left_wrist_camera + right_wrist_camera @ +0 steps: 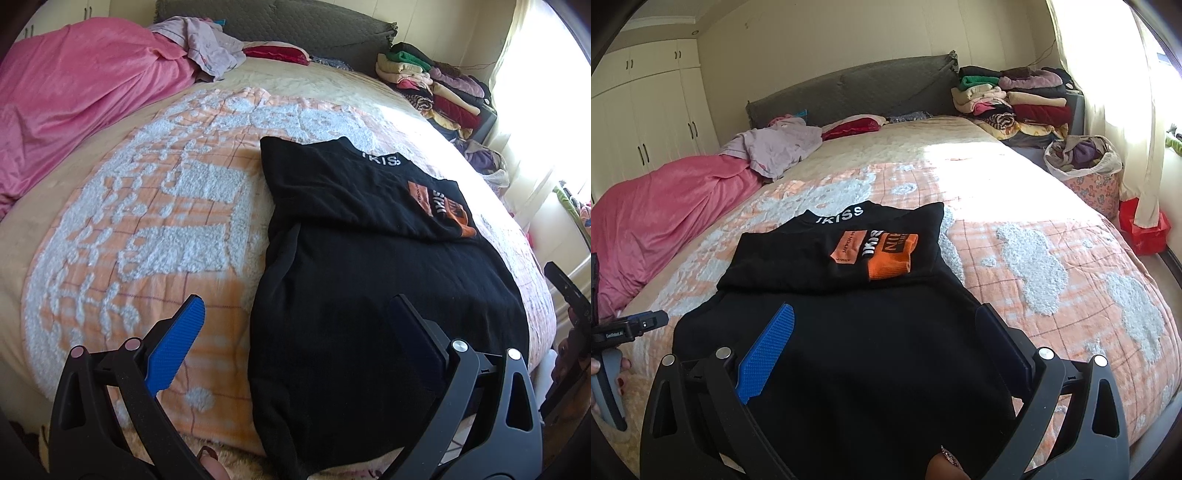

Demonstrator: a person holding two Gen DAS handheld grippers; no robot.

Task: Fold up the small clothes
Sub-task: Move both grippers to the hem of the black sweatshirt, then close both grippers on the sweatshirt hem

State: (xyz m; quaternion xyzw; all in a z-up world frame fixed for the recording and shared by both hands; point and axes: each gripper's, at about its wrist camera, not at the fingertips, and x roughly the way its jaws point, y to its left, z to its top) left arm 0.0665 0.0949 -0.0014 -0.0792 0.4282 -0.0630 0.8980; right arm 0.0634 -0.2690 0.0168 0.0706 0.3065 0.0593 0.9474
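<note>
The black shirt (857, 332) lies flat on the bed (1052, 258), on the orange and white blanket, with its long axis running from the near edge of the bed toward the headboard (849, 88). Its far part is already folded over, so the orange print faces up near the collar. The right gripper (886, 332) is directly above the near end of the shirt, its jaws spread wide and holding nothing. The left gripper (295, 314) is also wide open and empty; it stands over the left edge of the shirt, with one finger above the blanket and the other above the black cloth. So the shirt lies straight ahead of both grippers, and the near hem is closest to the right one. I think the next move is to take the near hem and bring it forward along this axis, toward the collar. Beside the bed, at the right, a flowered basket (1093, 188) is full of loose clothes, and a pile of folded clothes (1015, 99) stands near the headboard.
</note>
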